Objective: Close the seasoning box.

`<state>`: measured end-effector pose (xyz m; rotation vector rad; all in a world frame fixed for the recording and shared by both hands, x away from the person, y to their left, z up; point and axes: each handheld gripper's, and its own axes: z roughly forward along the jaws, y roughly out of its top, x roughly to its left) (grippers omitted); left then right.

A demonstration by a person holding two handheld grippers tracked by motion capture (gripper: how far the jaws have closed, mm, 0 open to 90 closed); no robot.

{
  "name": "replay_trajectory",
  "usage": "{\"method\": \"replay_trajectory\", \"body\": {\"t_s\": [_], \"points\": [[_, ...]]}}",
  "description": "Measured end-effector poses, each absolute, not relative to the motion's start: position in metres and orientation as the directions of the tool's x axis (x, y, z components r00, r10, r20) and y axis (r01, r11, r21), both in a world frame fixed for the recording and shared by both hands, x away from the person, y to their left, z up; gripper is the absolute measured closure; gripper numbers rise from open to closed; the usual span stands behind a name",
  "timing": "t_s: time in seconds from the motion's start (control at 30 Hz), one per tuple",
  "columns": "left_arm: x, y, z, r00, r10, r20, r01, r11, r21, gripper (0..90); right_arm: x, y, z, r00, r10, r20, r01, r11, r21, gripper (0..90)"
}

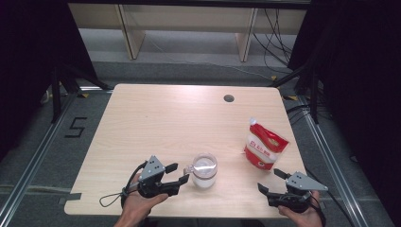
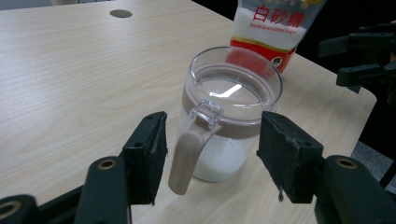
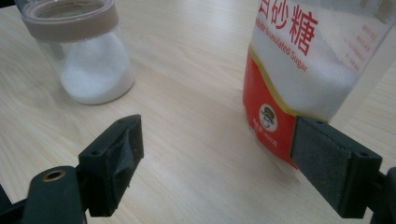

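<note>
A light wooden table [image 1: 156,123] carried two things near its front edge: a clear sugar jar [image 1: 204,171] with a beige collar and handle, partly filled with white sugar, and a red-and-white bag of granulated sugar [image 1: 264,144] standing upright well to the jar's right.

The left gripper [image 1: 177,174], held in the person's left hand [image 1: 139,201], sat just left of the jar with its jaws spread apart and pointing toward it. In the left gripper view the jar [image 2: 231,114] stood straight ahead between the lines of the two jaws, its beige handle [image 2: 187,151] turned toward the camera and reaching down into the gap between them. Neither pad touched the handle or the jar wall; a clear lid [image 2: 233,79] with a small transparent tab covered the top. The bag [image 2: 268,30] rose just behind the jar.

The right gripper [image 1: 273,181], in the person's right hand [image 1: 302,213], rested near the table's front right corner, jaws wide apart and holding nothing. In the right gripper view the bag [image 3: 308,70] stood just beyond the right-hand pad, whether touching it could not be told, and the jar [image 3: 86,53] lay farther off at upper left.
</note>
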<state>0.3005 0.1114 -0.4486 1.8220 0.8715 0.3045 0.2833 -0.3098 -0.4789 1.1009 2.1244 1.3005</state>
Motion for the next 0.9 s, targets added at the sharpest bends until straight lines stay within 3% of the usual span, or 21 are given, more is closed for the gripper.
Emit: {"method": "replay_trajectory", "body": {"t_s": [0.43, 0.9], "points": [[0.294, 0.123, -0.457, 0.682, 0.705, -0.195, 0.446, -0.189, 0.875, 33.4, 0.284, -0.310, -0.476, -0.621, 0.783, 0.011, 0.358, 0.271, 0.894, 16.0], [0.286, 0.128, -0.469, 0.685, 0.703, -0.191, 0.459, -0.213, 0.862, 28.9, 0.281, -0.307, -0.476, -0.610, 0.791, 0.037, 0.396, 0.264, 0.879, 16.1]]}}
